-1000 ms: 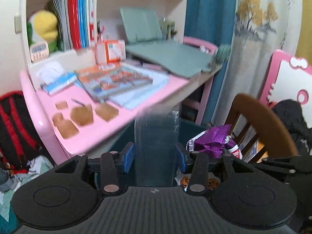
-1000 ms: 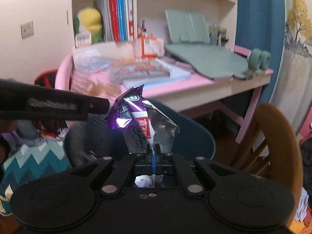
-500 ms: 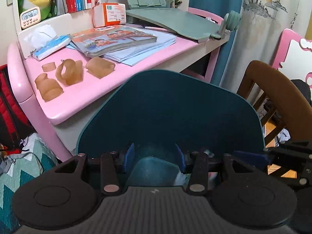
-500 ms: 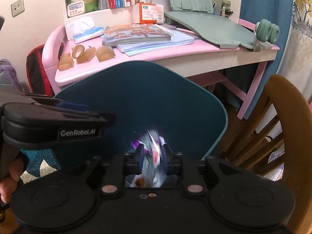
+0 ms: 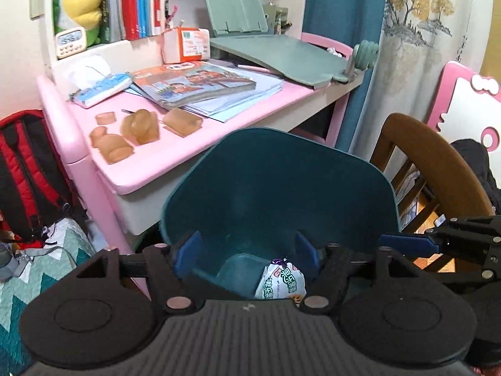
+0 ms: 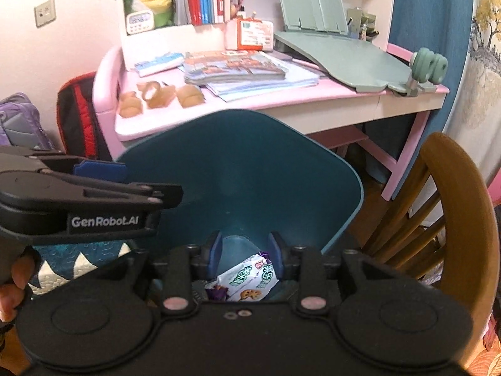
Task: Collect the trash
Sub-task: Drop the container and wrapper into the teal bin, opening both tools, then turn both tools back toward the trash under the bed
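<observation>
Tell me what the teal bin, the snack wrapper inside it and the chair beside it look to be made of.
Teal bin: likely moulded plastic, smooth, matte, rounded rim.
Snack wrapper: thin printed plastic film, glossy and crinkled, apparently.
Chair: wood, brown with a varnish-like sheen; curved back, turned spindles.

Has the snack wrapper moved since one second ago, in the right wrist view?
Yes. The snack wrapper has left the right gripper, whose jaws now stand open, and lies down inside the teal bin, below its raised lid.

stacked picture books (image 5: 194, 86) lying on pink desk (image 5: 150, 156); red backpack (image 5: 28, 172) leaning beside it; brown wooden chair (image 6: 451, 206) standing right.
</observation>
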The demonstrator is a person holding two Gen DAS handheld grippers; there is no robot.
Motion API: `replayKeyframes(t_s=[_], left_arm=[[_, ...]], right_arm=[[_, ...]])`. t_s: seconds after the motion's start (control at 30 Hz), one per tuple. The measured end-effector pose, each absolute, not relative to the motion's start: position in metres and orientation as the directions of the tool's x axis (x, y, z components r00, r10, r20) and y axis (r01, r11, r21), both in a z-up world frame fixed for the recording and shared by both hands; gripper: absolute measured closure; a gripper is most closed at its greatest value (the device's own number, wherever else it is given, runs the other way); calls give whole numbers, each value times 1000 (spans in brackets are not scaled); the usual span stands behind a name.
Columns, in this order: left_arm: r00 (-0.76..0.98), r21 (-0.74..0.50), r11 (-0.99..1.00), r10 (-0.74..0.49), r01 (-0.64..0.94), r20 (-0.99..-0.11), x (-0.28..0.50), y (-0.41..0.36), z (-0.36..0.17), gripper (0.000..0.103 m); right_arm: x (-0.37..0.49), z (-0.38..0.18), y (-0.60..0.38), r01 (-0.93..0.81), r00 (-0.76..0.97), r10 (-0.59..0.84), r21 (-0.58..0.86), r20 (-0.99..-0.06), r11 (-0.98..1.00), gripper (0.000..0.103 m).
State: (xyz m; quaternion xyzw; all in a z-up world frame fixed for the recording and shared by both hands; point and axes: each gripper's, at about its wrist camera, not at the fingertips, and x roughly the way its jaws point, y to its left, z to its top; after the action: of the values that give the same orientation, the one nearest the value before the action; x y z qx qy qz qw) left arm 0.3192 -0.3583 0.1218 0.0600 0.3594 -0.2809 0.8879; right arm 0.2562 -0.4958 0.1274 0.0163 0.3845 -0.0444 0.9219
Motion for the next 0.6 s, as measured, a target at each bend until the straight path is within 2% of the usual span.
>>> replayKeyframes(t_s=[0.3, 0.6], left_arm=[[625, -95, 851, -452, 517, -636, 286, -299, 144, 33], [662, -99, 877, -426, 471, -617, 255, -228, 151, 23]], right_arm=[[227, 152, -464, 15, 737, -7, 7, -676, 1000, 69], [208, 168, -412, -98, 754, 87, 20, -651, 995, 67]])
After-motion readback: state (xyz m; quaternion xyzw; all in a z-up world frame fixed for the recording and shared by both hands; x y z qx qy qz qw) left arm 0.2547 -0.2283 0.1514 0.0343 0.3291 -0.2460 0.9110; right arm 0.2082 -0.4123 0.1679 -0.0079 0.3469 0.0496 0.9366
